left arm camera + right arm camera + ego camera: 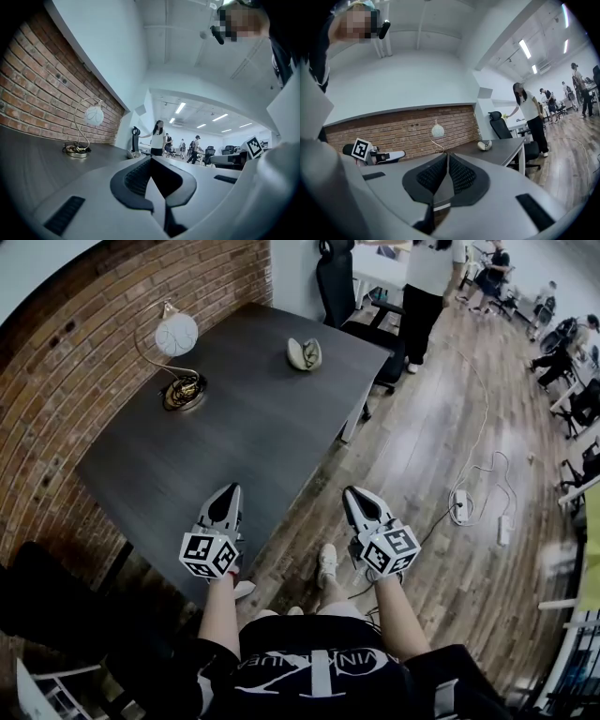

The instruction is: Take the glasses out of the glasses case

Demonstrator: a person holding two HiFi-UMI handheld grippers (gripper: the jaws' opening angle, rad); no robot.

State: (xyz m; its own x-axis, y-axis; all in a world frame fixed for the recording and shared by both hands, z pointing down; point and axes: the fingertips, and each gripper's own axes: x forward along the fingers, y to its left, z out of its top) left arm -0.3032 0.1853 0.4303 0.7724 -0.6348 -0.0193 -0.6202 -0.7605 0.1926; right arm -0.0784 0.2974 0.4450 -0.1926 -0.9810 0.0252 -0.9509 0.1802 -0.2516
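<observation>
Glasses case (pixel 304 353): pale, clamshell form, at the far end of the dark table (pixel 253 427), well apart from both grippers; whether it stands ajar cannot be told. Globe lamp (pixel 176 352) near the brick wall. Left gripper (pixel 232 491) and right gripper (pixel 356 493): held level at the table's near edge, the jaws of each together, nothing between them. Only the head view shows the power strip (pixel 460 505) and its cables on the wood floor. Right gripper view shows the case beside an office chair (pixel 502 126). Writing: white shirt print, upside down, not fully legible; square markers on both cubes.
</observation>
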